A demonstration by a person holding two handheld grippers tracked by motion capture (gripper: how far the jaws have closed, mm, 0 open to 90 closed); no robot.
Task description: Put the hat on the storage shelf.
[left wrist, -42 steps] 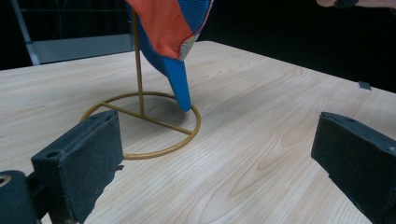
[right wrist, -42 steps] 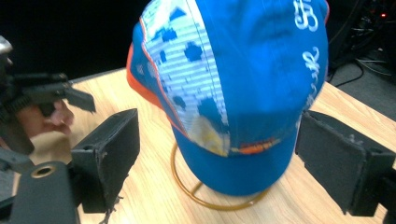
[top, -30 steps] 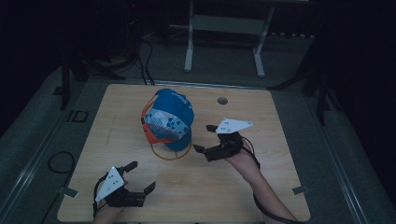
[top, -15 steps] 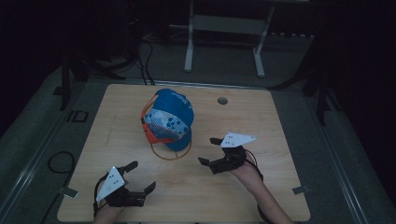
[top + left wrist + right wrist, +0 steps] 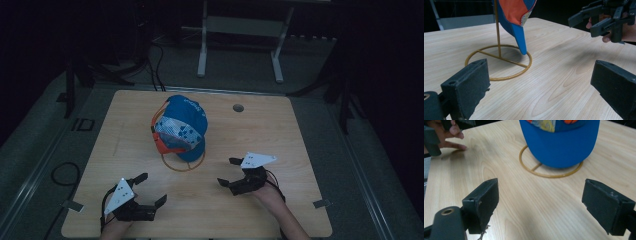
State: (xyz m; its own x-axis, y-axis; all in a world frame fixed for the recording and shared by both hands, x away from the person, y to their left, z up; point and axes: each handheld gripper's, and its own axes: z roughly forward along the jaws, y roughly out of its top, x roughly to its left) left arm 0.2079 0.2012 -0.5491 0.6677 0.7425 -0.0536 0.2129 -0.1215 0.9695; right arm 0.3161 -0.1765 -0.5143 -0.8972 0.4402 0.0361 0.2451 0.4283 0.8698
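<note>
A blue cap (image 5: pixel 182 125) with orange and patterned panels hangs on a gold wire stand (image 5: pixel 183 162) in the middle of the wooden table (image 5: pixel 280 125). Its brim (image 5: pixel 560 146) points toward the near edge. The stand's ring base (image 5: pixel 499 62) lies flat on the wood. My left gripper (image 5: pixel 150 189) rests near the front left edge, open, nothing between its jaws. My right gripper (image 5: pixel 229 171) hovers right of the stand, also open and holding nothing. The right gripper (image 5: pixel 599 17) also appears far off in the left gripper view.
A round cable hole (image 5: pixel 238 107) sits in the table's far right part. A white metal frame (image 5: pixel 240 30) stands on the floor beyond the table. Cables (image 5: pixel 62 172) lie on the floor at the left. Bare wood lies between the grippers.
My right gripper has drawn back from the cap toward the near edge and to the right. The left gripper and the cap have stayed put.
</note>
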